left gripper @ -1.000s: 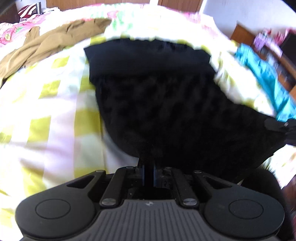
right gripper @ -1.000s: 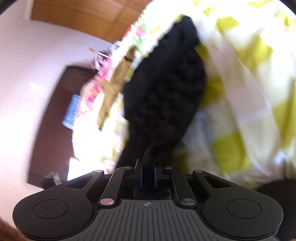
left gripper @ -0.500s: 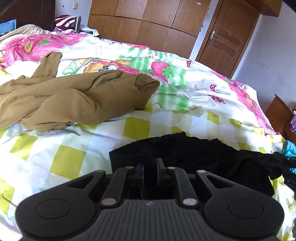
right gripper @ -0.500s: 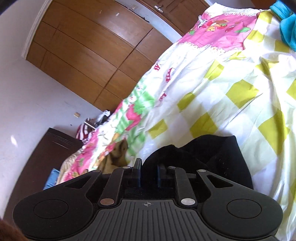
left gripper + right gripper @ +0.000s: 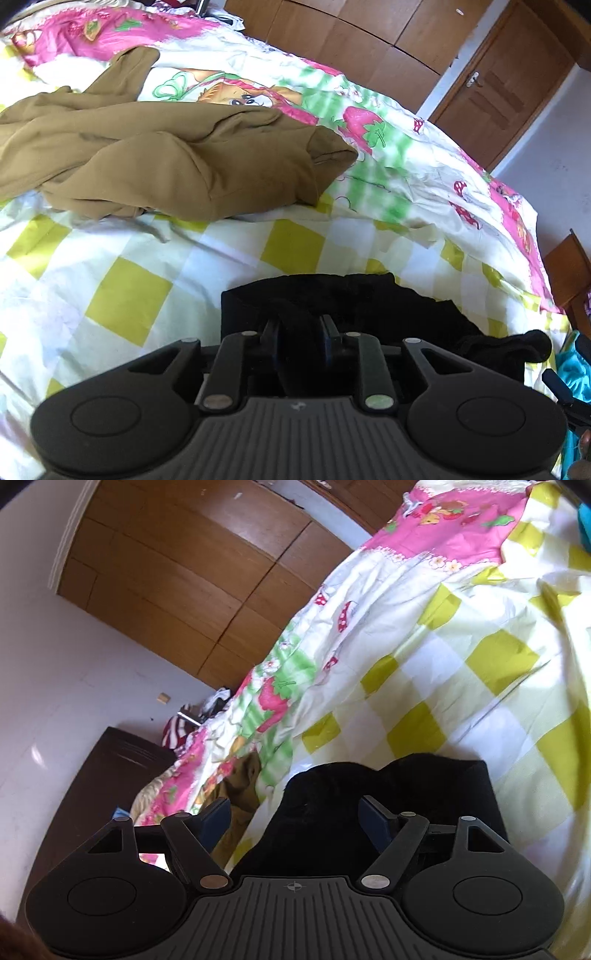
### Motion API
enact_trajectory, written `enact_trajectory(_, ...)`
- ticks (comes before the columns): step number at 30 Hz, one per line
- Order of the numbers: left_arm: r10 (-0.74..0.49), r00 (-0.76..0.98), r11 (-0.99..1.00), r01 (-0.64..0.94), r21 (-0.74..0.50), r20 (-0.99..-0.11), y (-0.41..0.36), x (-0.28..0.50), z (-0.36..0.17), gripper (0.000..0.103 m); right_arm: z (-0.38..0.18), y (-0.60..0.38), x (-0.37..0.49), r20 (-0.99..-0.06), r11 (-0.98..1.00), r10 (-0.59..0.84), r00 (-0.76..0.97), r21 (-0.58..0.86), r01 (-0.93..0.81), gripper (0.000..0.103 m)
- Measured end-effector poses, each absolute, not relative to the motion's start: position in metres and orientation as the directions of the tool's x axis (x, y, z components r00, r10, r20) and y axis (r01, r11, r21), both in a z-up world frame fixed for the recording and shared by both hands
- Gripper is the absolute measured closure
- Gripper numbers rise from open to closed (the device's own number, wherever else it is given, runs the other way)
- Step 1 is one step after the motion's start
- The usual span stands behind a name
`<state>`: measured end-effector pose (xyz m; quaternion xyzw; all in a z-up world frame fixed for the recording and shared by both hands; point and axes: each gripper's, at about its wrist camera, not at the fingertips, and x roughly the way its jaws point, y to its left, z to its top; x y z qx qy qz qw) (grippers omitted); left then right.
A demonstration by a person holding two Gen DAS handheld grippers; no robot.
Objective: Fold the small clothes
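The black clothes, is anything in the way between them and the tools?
No. The black clothes lie right under the open right tool, and the left tool has a fold of them between its fingers. The brown garment lies farther up the bed.
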<state>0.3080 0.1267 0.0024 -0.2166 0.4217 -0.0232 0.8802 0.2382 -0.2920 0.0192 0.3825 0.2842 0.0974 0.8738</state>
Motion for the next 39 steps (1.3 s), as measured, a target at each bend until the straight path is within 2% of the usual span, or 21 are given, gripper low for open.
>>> enact_trajectory(2,-0.188,0.682,0.903,-0.163,-0.397,-0.707,0.13,0.307,0.008,0.061,0.034,-0.284,0.238,-0.429,0.791,0.318,0.846,0.611,0.013,0.024)
enact_trajectory(3,-0.148,0.696,0.91,-0.182,-0.373,-0.702,0.131,0.309,0.012,0.054,0.041,-0.277,0.239,-0.442,0.848,0.261,0.858,0.53,0.015,0.024)
enact_trajectory(5,-0.066,0.718,0.924,-0.219,-0.315,-0.693,0.133,0.311,0.021,0.054,0.049,-0.264,0.241,-0.453,0.923,0.179,0.873,0.386,0.011,0.024)
enact_trajectory(8,-0.016,0.796,0.965,-0.146,-0.217,-0.606,0.13,0.291,0.037,0.053,0.045,-0.259,0.234,-0.451,0.928,0.238,0.86,0.367,-0.064,0.026)
enact_trajectory(10,-0.003,0.822,0.988,-0.086,-0.129,-0.569,0.122,0.275,0.037,0.038,0.035,-0.257,0.226,-0.47,0.945,0.219,0.855,0.32,-0.067,0.025)
enact_trajectory(11,0.014,0.828,0.997,-0.057,-0.06,-0.561,0.114,0.269,0.034,0.035,0.028,-0.256,0.224,-0.48,0.951,0.216,0.85,0.3,-0.072,0.025)
enact_trajectory(14,0.002,0.802,0.996,0.053,0.075,-0.598,0.09,0.263,0.013,0.034,0.006,-0.254,0.228,-0.554,0.956,0.217,0.804,0.288,-0.06,0.025)
enact_trajectory(18,-0.027,0.726,0.997,0.066,0.03,-0.687,0.081,0.268,-0.024,0.034,-0.013,-0.25,0.235,-0.605,0.959,0.213,0.767,0.278,-0.047,0.028)
enact_trajectory(19,-0.02,0.721,0.998,0.057,0.031,-0.692,0.079,0.266,-0.03,0.034,-0.018,-0.247,0.237,-0.625,0.965,0.202,0.754,0.257,-0.045,0.033)
enact_trajectory(20,-0.015,0.72,0.998,0.05,0.03,-0.694,0.078,0.263,-0.035,0.034,-0.023,-0.246,0.238,-0.649,0.969,0.189,0.737,0.244,-0.034,0.051)
enact_trajectory(21,-0.011,0.723,0.999,0.041,0.028,-0.69,0.079,0.259,-0.036,0.034,-0.028,-0.248,0.24,-0.673,0.971,0.177,0.718,0.239,-0.016,0.065)
enact_trajectory(22,-0.017,0.727,0.999,0.04,0.017,-0.687,0.081,0.256,-0.035,0.039,-0.03,-0.252,0.24,-0.686,0.97,0.17,0.708,0.244,0.003,0.087)
enact_trajectory(24,-0.031,0.726,0.999,0.05,0.008,-0.687,0.085,0.249,-0.032,0.051,-0.025,-0.262,0.233,-0.663,0.959,0.196,0.722,0.284,0.001,0.093)
enact_trajectory(28,0.02,0.701,0.998,0.03,0.057,-0.713,0.088,0.249,-0.045,0.051,-0.04,-0.264,0.239,-0.707,0.961,0.165,0.688,0.272,0.049,0.094)
enact_trajectory(32,0.003,0.718,1.0,0.004,0.008,-0.696,0.098,0.24,-0.024,0.051,-0.009,-0.266,0.207,-0.63,0.955,0.17,0.758,0.296,0.032,0.085)
enact_trajectory(33,0.001,0.733,1.0,0.002,0.004,-0.68,0.1,0.236,-0.019,0.051,-0.002,-0.271,0.194,-0.605,0.952,0.177,0.776,0.305,0.021,0.079)
enact_trajectory(34,-0.005,0.738,1.0,0.01,0.003,-0.675,0.101,0.233,-0.017,0.048,0.002,-0.275,0.183,-0.595,0.95,0.18,0.783,0.312,0.019,0.056)
enact_trajectory(35,-0.014,0.733,1.0,0.025,0.007,-0.68,0.1,0.231,-0.018,0.046,0.002,-0.278,0.174,-0.597,0.949,0.181,0.782,0.314,0.019,0.024)
enact_trajectory(36,-0.018,0.727,0.999,0.038,0.014,-0.687,0.097,0.23,-0.02,0.045,-0.001,-0.281,0.164,-0.593,0.948,0.185,0.783,0.318,0.017,0.016)
enact_trajectory(39,-0.028,0.707,0.997,0.075,0.036,-0.706,0.087,0.225,-0.033,0.044,-0.017,-0.285,0.156,-0.629,0.939,0.221,0.745,0.343,0.01,0.015)
